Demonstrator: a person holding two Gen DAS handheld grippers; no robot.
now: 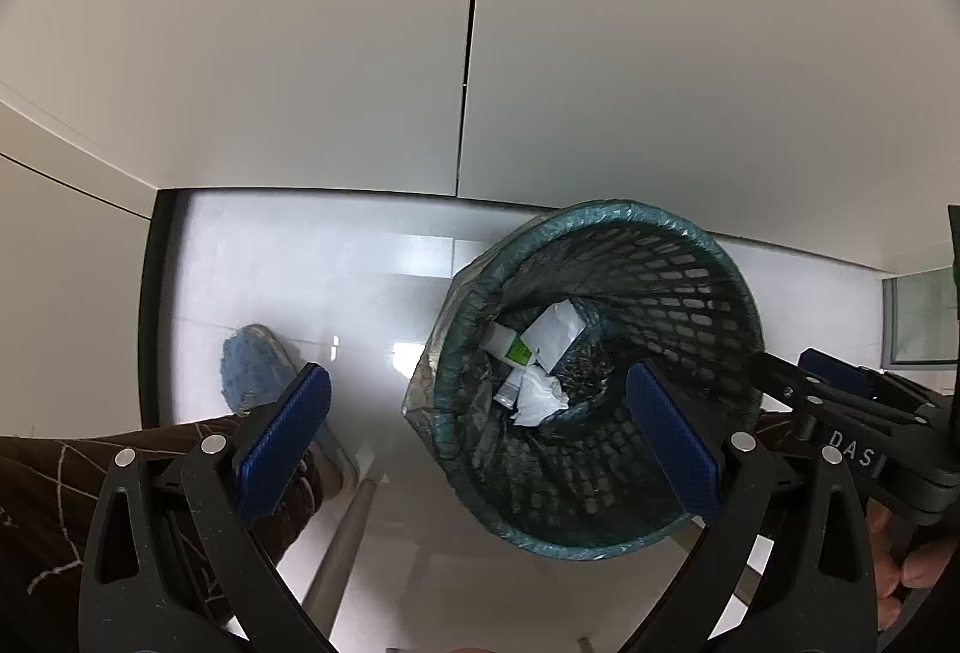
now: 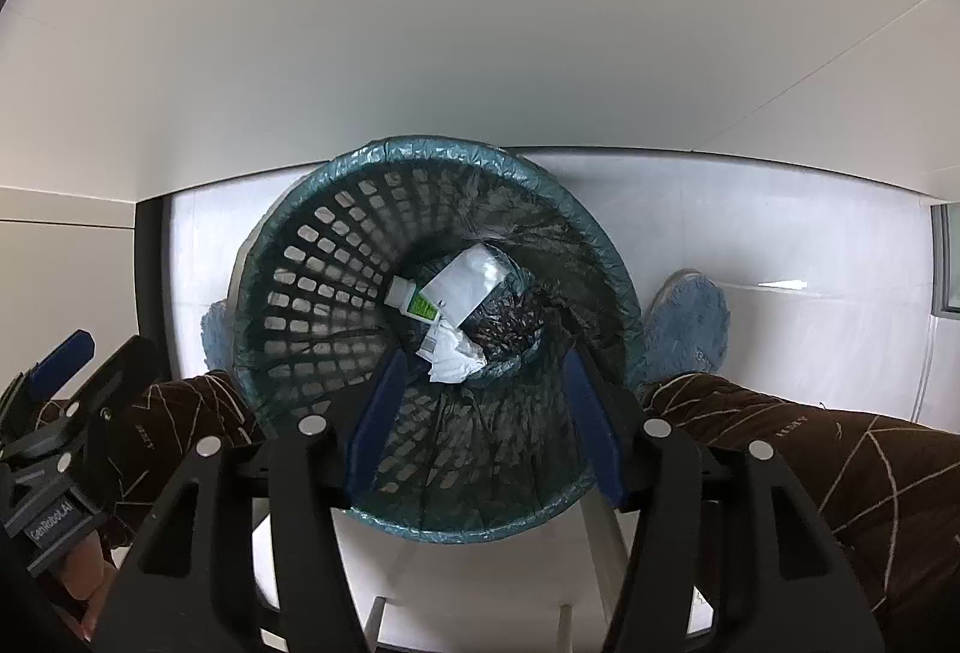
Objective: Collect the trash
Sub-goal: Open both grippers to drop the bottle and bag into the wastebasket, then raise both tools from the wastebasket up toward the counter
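Trash lies at the bottom of the round dark-green plastic lattice wastebasket (image 2: 312, 293), which is lined with a thin teal plastic bag folded over its rim and stands on the pale glossy tiled floor (image 1: 336, 281) close to a white wall (image 2: 480, 53). Inside the wastebasket, a flat white paper packet (image 2: 471, 278) rests toward the wall side, a small white bottle with a green label (image 2: 414, 300) lies just beside it and touching it, and a crumpled white paper wad (image 2: 453, 362) sits on the nearer side of the bottle. All three are down in the liner, apart from either tool.

The right tool (image 2: 486, 425) points straight down over the wastebasket's mouth, its blue-padded jaws standing partly apart with nothing between them; only the wastebasket's interior shows in the gap. The left tool (image 1: 480, 443) also points down, set off to one side of the wastebasket so that one blue pad overlaps the wastebasket's rim in view and the other hangs over the floor; its jaws are spread wide and carry nothing.

On either side of the wastebasket, fuzzy blue slippers (image 2: 690, 323) and brown trouser legs with thin pale lines (image 2: 810, 449) belong to the person holding the tools.
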